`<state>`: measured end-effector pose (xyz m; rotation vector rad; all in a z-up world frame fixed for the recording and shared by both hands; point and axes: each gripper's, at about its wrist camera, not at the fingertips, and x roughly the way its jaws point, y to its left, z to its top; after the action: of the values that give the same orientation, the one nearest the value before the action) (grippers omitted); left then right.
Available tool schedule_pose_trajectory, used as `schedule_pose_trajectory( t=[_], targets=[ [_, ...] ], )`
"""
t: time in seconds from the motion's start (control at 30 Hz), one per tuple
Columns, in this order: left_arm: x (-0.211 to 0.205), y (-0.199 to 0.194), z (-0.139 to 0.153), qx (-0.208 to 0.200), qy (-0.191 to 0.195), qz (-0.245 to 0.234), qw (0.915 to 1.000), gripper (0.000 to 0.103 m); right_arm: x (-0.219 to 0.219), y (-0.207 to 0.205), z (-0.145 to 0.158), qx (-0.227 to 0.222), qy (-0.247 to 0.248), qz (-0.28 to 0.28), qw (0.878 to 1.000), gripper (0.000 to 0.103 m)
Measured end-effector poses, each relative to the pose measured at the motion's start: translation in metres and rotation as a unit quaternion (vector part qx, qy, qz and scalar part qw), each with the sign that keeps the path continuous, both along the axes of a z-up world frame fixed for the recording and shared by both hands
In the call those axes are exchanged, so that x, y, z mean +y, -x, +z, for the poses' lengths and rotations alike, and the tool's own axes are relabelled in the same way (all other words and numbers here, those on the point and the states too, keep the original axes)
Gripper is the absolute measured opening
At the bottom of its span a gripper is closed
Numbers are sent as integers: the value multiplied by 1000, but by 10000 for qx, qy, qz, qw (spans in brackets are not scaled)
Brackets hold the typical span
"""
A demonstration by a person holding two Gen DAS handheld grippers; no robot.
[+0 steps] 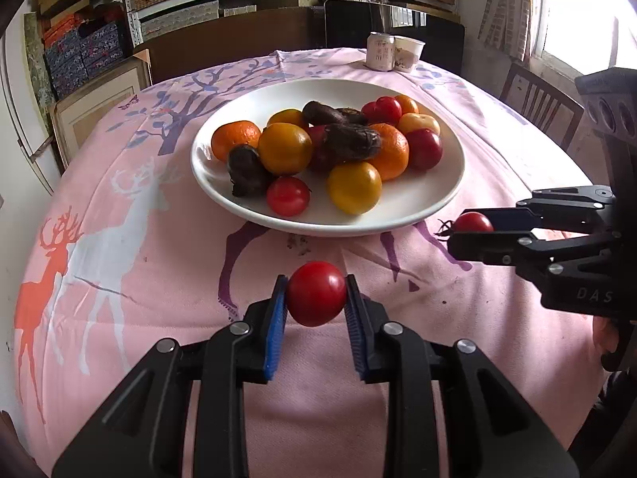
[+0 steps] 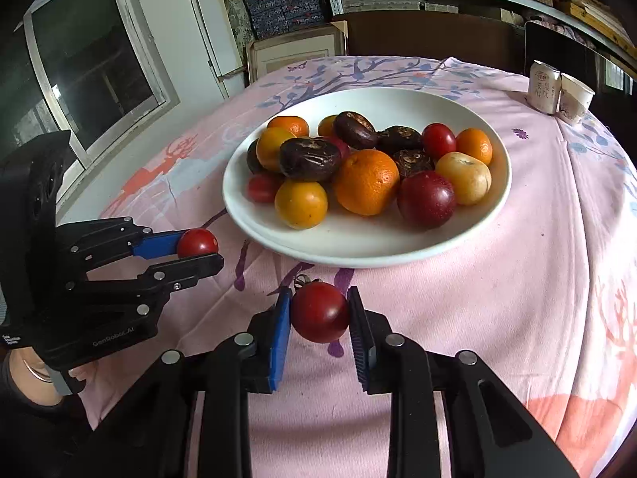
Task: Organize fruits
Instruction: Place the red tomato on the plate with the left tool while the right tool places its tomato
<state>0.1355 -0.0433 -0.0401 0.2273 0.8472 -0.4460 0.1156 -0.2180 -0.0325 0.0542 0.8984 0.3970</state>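
A: What do we hold on the left?

B: Our left gripper [image 1: 316, 298] has its jaws clenched on a smooth red tomato [image 1: 316, 294], pinched between the blue pads [image 1: 276, 330] above the pink deer-print cloth [image 1: 119, 279] that covers the counter. From the right wrist view the same gripper [image 2: 199, 249] sits at about nine o'clock of the white plate [image 2: 398, 99], close to the rim but not touching it.

A: And on the right?

B: Our right gripper [image 2: 320, 312] is grasping a darker red tomato with a stem [image 2: 320, 312], its dry calyx pointing toward the plate. In the left wrist view that gripper [image 1: 467, 227] lies at roughly four o'clock of the plate [image 1: 438, 199], just beside its edge.

A: Where is the rest of the fruit?

B: Heaped on the plate: oranges [image 2: 366, 181], yellow-orange round fruits [image 2: 301, 204], red tomatoes [image 2: 426, 199] and dark brown wrinkled pieces [image 2: 309, 159] on top. One small red tomato [image 1: 288, 196] rests at the near edge of the heap in the left view.

A: Anything else on the counter?

B: At one o'clock beyond the plate, well apart, we see a can [image 1: 380, 51] touching a paper cup [image 1: 409, 53].
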Motion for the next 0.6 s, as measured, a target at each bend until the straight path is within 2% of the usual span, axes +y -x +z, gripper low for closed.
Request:
schedule_pose_trajectory(
  t=[0.13, 0.27, 0.43, 0.57, 0.6],
  targets=[
    [5, 8, 9, -78, 197, -20, 9998, 27, -21, 11, 4, -14, -311, -83, 9995, 28],
    [13, 6, 36, -197, 588, -67, 9981, 27, -42, 11, 18, -189, -484, -250, 9983, 28],
    [2, -32, 80, -429, 843, -35, 9955, 27, -49, -27, 58, -453, -507, -389, 9969, 29],
    [-18, -75, 83, -418, 777, 168, 9960, 28, -42, -75, 72, -326, -642, -535, 9960, 29],
    [-22, -85, 79, -403, 729, 273, 9962, 36, -40, -86, 68, -242, -611, -594, 9961, 34]
  ],
)
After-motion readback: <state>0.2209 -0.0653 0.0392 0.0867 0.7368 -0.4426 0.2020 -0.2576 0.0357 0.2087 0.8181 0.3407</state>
